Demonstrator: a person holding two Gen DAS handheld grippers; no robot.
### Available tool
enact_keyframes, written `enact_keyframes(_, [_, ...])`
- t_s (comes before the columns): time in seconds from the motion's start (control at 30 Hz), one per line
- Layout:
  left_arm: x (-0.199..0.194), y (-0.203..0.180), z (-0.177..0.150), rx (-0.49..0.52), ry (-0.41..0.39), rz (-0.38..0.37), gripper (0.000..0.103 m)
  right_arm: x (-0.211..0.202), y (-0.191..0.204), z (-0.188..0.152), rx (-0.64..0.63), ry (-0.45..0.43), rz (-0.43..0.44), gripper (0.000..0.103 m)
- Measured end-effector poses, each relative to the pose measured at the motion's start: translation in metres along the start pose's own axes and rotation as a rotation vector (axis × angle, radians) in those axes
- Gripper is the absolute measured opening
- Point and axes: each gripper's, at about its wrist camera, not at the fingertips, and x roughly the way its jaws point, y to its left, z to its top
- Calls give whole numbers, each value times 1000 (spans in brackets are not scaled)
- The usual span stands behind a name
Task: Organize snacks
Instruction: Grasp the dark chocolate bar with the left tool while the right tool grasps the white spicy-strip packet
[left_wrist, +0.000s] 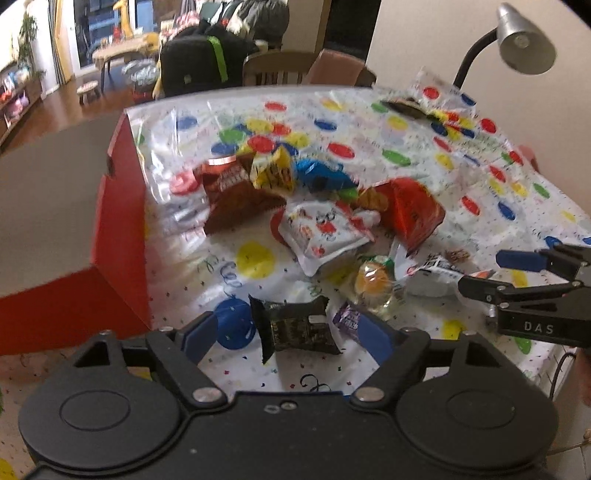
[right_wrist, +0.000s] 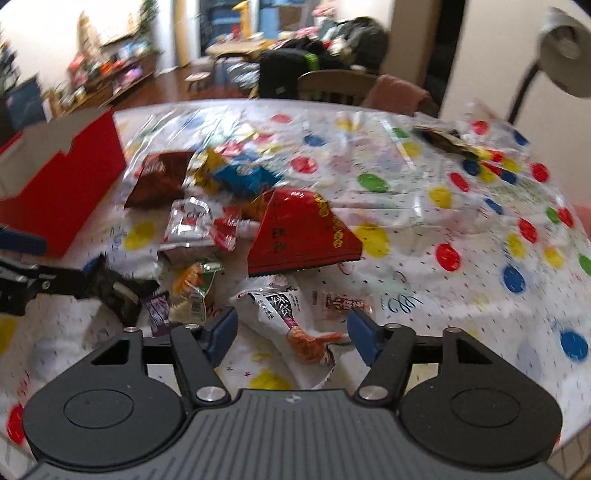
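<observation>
- We judge the sorting barely begun: the snack pile (left_wrist: 317, 206) lies loose on the spotted tablecloth (right_wrist: 461, 314), ahead of both sets of jaws, and what we see of the red box (left_wrist: 122, 221) shows no snacks inside.
- Our left gripper (left_wrist: 295, 328) is level and pointing at the pile, jaws spread wide, with a small dark packet (left_wrist: 295, 325) standing between them. We cannot tell whether either pad touches it.
- The red box is to the left of these jaws, close by.
- Our right gripper (right_wrist: 291, 332) hovers low over the table, jaws parted and holding nothing. A white packet with a shrimp picture (right_wrist: 288, 314) lies between them.
- A large red bag (right_wrist: 303, 236) lies just beyond the right jaws.
- Nearly everything remains to be sorted.
</observation>
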Motion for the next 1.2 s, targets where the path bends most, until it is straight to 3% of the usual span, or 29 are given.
enact_keyframes(0.2, [31, 7, 3, -50, 82, 6, 78, 19, -3, 6, -129, 58, 64, 54])
enact_keyframes(0.43, [52, 11, 7, -101, 134, -56, 77, 31, -7, 5, -176, 104, 112, 52])
enact_keyframes(0.53, [57, 11, 7, -110, 151, -60, 71, 36, -7, 4, -187, 118, 121, 44])
enact_keyframes(0.83, [60, 13, 8, -149, 159, -73, 50, 38, -5, 4, -214, 118, 145, 32])
enact_keyframes(1.2, [50, 21, 2, -178, 133, -68, 45, 25, -7, 5, -164, 103, 153, 22])
